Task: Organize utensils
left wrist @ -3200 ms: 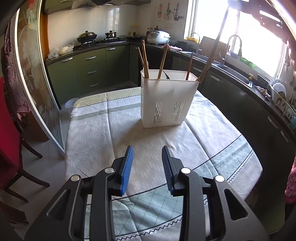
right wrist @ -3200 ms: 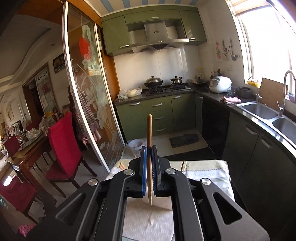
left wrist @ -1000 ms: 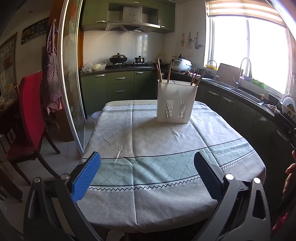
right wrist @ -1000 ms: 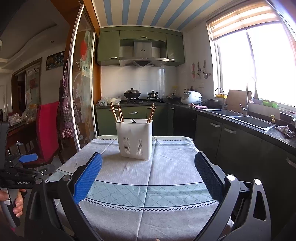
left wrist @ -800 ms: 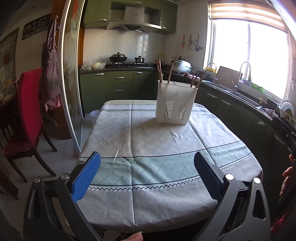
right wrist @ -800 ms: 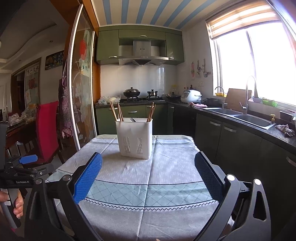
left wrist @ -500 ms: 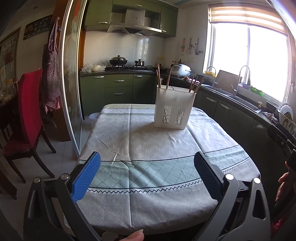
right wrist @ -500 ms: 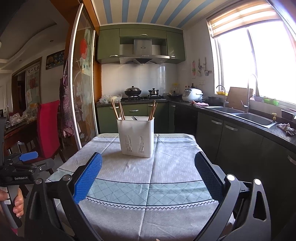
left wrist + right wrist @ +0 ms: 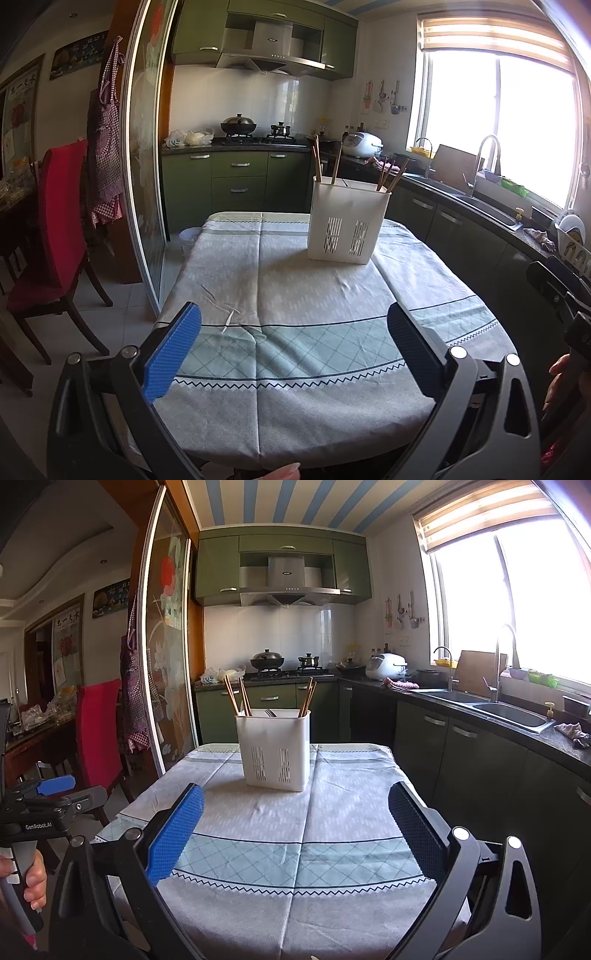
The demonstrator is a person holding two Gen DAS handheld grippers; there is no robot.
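The task looks finished or nearly so: the white utensil caddy [image 9: 273, 751] stands upright on the far half of the table, with wooden chopsticks [image 9: 236, 698] leaning out of its left and right ends and the tines of a fork [image 9: 270, 712] just showing above the rim between them. No loose utensil can be seen on the patterned tablecloth [image 9: 280, 849] in either view, so nothing appears left to collect, though the caddy's inner compartments are hidden and the sorting cannot be checked. The left gripper [image 9: 295, 343] has its blue-padded jaws spread wide and holds nothing; the right gripper [image 9: 295, 823] is likewise splayed wide and empty. Both hang at the near edge of the table, well apart from the caddy, which sits straight ahead of the right gripper and ahead and slightly to the right of the left one. The left gripper's handle, held in a hand [image 9: 27, 880], shows at the left edge of the right wrist view.
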